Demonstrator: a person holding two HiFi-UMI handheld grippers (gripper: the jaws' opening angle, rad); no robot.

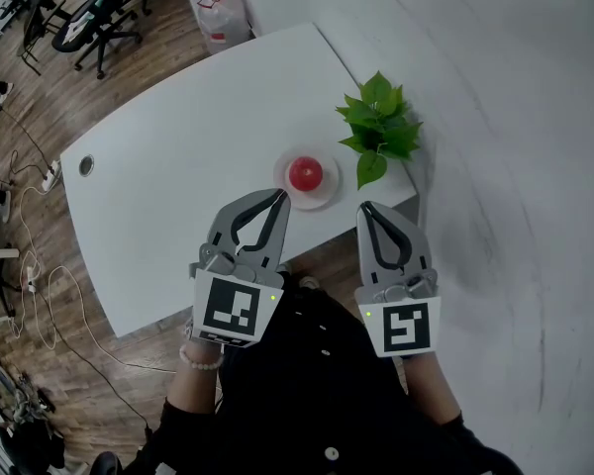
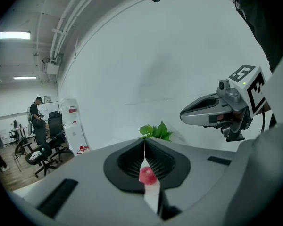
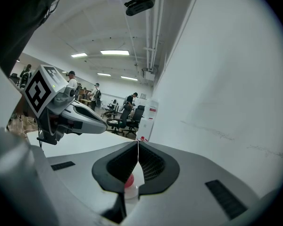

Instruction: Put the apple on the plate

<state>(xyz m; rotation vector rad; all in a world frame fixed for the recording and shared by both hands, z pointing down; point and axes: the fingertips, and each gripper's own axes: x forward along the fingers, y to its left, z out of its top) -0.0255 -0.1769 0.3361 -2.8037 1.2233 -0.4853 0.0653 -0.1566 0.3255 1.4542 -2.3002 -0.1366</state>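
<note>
A red apple (image 1: pixel 305 173) sits on a small white plate (image 1: pixel 329 190) near the front edge of the white table (image 1: pixel 178 186). My left gripper (image 1: pixel 279 199) hangs shut just in front of the plate, its tips close to the plate's near rim, holding nothing. My right gripper (image 1: pixel 366 209) is shut too, to the plate's right and nearer me, empty. Through the slit between the closed jaws the apple (image 2: pixel 147 175) shows in the left gripper view, and the apple (image 3: pixel 129 180) with the plate (image 3: pixel 131 191) in the right gripper view.
A green leafy plant (image 1: pixel 379 125) stands at the table's right corner beside the plate; the plant (image 2: pixel 155 131) also shows over my left jaws. A white wall runs along the right. Office chairs (image 1: pixel 99 13), a water bottle (image 1: pixel 224 13) and floor cables (image 1: pixel 30 265) lie beyond the table.
</note>
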